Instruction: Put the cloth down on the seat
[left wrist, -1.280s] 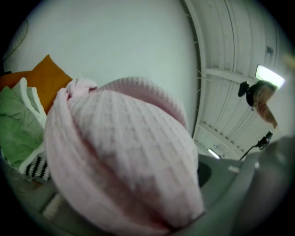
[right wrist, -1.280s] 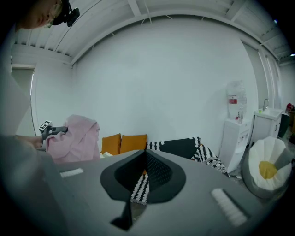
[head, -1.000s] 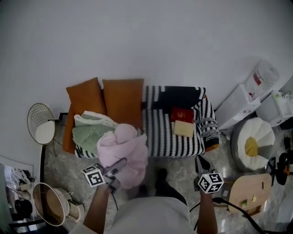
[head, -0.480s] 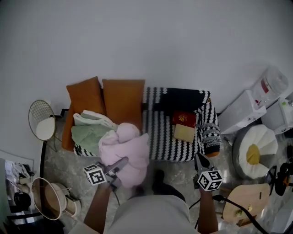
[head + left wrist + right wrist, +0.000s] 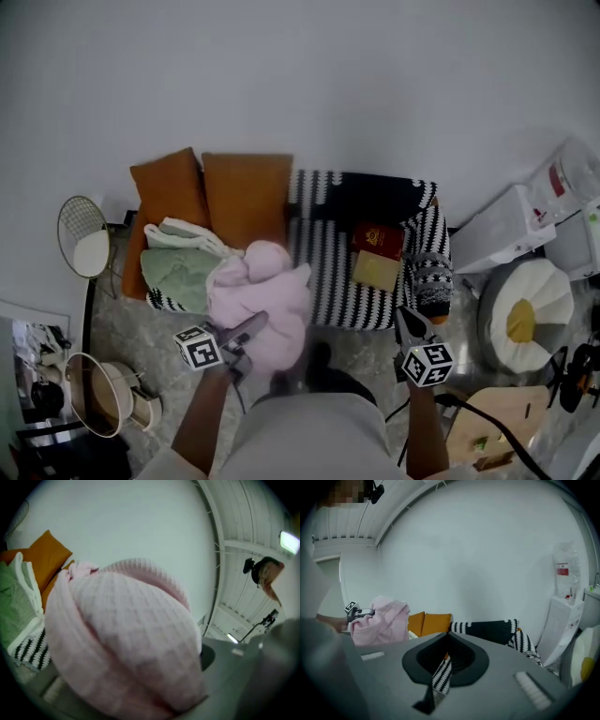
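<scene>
A bundled pink waffle cloth [image 5: 262,298] hangs over the front edge of the sofa seat [image 5: 330,281], which is covered by a black-and-white striped throw. My left gripper [image 5: 249,329] is shut on the cloth from below. In the left gripper view the cloth [image 5: 126,634] fills the space between the jaws and hides the fingertips. My right gripper [image 5: 410,324] is held in front of the sofa's right end, shut and holding nothing. In the right gripper view its jaws [image 5: 440,677] leave only a thin slit, and the pink cloth [image 5: 379,618] shows at the left.
Two orange cushions [image 5: 246,192] lean on the sofa back. A green and white cloth [image 5: 178,272] lies on the left of the seat. A red book [image 5: 379,236] and a tan one [image 5: 375,270] lie on the right. A wire side table [image 5: 82,246] stands left, a white pouf [image 5: 525,314] right.
My left gripper has edged a little forward toward the sofa, with the pink cloth still in it. The right gripper has stayed about where it was.
</scene>
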The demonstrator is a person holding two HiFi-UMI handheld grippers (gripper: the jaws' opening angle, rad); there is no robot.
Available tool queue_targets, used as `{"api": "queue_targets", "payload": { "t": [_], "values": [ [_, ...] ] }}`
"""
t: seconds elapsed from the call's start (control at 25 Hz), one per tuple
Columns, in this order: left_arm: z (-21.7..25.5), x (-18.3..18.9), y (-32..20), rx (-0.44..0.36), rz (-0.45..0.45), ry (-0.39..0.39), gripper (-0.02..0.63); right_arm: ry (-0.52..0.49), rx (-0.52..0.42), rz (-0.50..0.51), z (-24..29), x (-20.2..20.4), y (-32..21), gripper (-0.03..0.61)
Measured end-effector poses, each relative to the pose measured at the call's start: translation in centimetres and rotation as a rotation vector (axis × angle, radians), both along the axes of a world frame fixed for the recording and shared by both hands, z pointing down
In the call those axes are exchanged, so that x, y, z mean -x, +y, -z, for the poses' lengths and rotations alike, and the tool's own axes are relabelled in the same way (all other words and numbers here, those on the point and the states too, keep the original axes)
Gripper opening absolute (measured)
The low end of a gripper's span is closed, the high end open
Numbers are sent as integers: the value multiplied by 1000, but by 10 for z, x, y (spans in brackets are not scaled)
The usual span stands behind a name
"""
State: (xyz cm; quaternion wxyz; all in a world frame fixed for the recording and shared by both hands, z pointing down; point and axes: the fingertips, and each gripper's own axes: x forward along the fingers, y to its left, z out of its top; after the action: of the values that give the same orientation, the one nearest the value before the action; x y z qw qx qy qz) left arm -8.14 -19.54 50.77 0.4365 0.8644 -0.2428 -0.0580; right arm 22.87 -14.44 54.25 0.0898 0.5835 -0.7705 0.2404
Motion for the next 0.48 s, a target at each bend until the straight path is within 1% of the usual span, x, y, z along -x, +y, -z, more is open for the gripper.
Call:
{"api": "queue_targets", "payload": {
  "t": [0.36, 0.48],
  "values": [
    [-31, -63, -40, -20, -9, -92, 255, -29, 48, 47, -32, -37, -24, 5],
    [-36, -80, -47, 5, -6, -99, 255, -35, 62, 48, -38, -47, -27, 5]
  ]
}}
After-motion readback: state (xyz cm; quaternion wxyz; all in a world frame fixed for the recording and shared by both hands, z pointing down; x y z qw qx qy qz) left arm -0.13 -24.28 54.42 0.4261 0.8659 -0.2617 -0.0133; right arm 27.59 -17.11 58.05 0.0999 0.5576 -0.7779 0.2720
